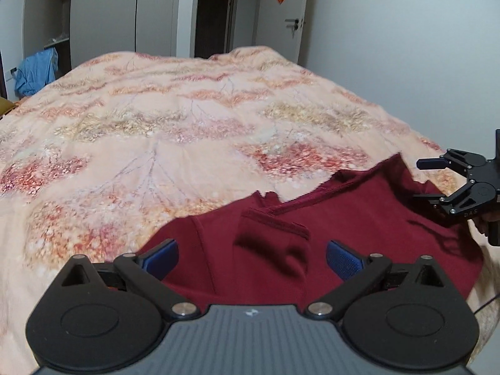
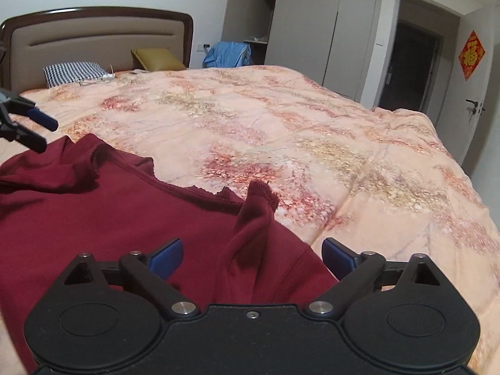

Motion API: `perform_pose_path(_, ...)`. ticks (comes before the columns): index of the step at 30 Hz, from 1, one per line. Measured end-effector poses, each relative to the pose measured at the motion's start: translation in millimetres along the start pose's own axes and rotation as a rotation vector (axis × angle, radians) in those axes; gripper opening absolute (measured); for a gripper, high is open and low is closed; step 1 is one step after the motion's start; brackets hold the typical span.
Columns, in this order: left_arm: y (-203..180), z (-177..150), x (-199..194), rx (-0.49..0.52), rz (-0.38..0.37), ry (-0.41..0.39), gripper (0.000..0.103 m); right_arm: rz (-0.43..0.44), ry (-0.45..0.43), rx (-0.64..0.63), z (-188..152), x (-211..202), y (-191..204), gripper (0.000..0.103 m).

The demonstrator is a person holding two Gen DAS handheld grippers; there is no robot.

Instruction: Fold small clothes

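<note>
The red shirt (image 2: 93, 212) lay spread on the bed (image 2: 312, 131), and both hand-held grippers, left (image 1: 250, 257) and right (image 2: 251, 256), hung wide open over it, holding nothing, likely ready to grab.

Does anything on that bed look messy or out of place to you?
The dark red garment lies rumpled on the floral quilt, not flat: one hemmed corner sticks up, another flap is turned over. Both tongs, left and right, are open above it.
</note>
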State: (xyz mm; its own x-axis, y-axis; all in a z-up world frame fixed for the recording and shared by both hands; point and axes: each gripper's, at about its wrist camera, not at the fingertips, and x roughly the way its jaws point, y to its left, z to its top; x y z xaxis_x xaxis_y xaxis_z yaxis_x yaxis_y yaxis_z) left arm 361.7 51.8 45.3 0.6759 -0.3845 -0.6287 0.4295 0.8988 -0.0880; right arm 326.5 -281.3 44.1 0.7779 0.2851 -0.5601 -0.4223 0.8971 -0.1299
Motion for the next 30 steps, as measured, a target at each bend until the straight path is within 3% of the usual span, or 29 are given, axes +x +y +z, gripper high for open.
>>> perform_pose_path(3,-11,-19,-10,0.027,0.017,-0.007,0.103,-0.001,0.003,0.006,-13,-15,5,0.098)
perform_pose_path(9,-31,-68,-8,0.099,0.127,0.032,0.103,-0.068,-0.004,-0.047,-51,-36,27,0.098)
perform_pose_path(12,-30,-76,-6,0.085,0.198,0.017,0.097,-0.082,-0.011,-0.040,-56,-33,26,0.098)
perform_pose_path(15,-22,-68,-8,0.065,0.271,-0.024,0.092,-0.149,-0.034,-0.031,-48,-23,19,0.098)
perform_pose_path(19,4,-59,-8,-0.043,0.362,-0.052,0.092,-0.265,-0.056,-0.008,-39,0,-2,0.098)
perform_pose_path(22,30,-63,-3,-0.157,0.384,-0.046,0.092,-0.329,-0.043,0.016,-44,20,-18,0.099)
perform_pose_path(26,55,-80,-3,-0.296,0.341,-0.071,0.097,-0.342,-0.045,0.108,-55,25,-32,0.102)
perform_pose_path(30,53,-83,-13,-0.314,0.335,-0.105,0.097,-0.356,-0.082,0.112,-54,14,-31,0.102)
